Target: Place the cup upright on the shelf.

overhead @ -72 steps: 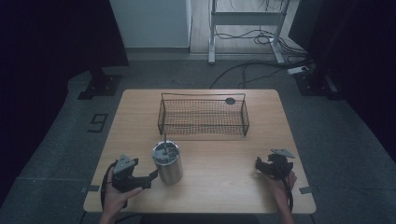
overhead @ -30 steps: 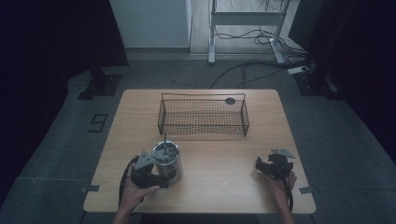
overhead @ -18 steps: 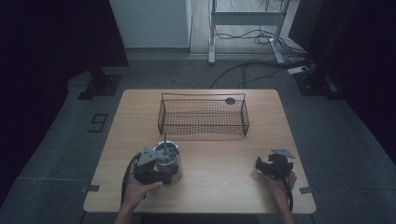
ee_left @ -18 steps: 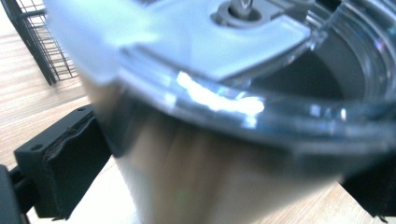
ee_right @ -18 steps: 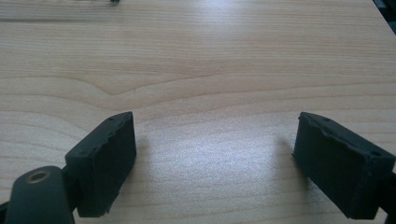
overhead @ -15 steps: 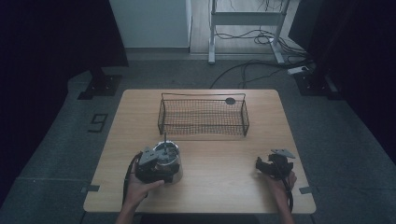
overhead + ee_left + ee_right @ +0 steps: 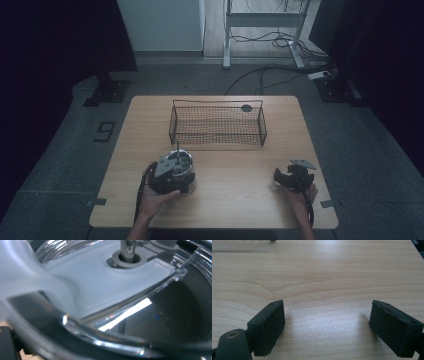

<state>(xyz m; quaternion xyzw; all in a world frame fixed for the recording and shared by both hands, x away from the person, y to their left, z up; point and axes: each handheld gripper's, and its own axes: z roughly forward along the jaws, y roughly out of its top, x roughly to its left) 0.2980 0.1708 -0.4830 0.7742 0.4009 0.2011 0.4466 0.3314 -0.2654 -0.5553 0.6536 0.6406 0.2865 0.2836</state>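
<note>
Metal canisters (image 7: pixel 179 170): one, with a clear lid and an upright rod at its middle
Wire baskets (image 7: pixel 218 125): one
Small dark discs (image 7: pixel 246 107): one, possibly a cap, too small to tell
Grippers: two, left gripper (image 7: pixel 167 176) and right gripper (image 7: pixel 286 177)
Surfaces (image 7: pixel 235 195): one

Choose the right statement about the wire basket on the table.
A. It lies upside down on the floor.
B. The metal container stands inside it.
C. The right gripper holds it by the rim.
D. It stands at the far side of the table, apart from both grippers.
D: in the high view the wire basket stands on the table's far half, while the left gripper and right gripper are near the front edge.
</note>
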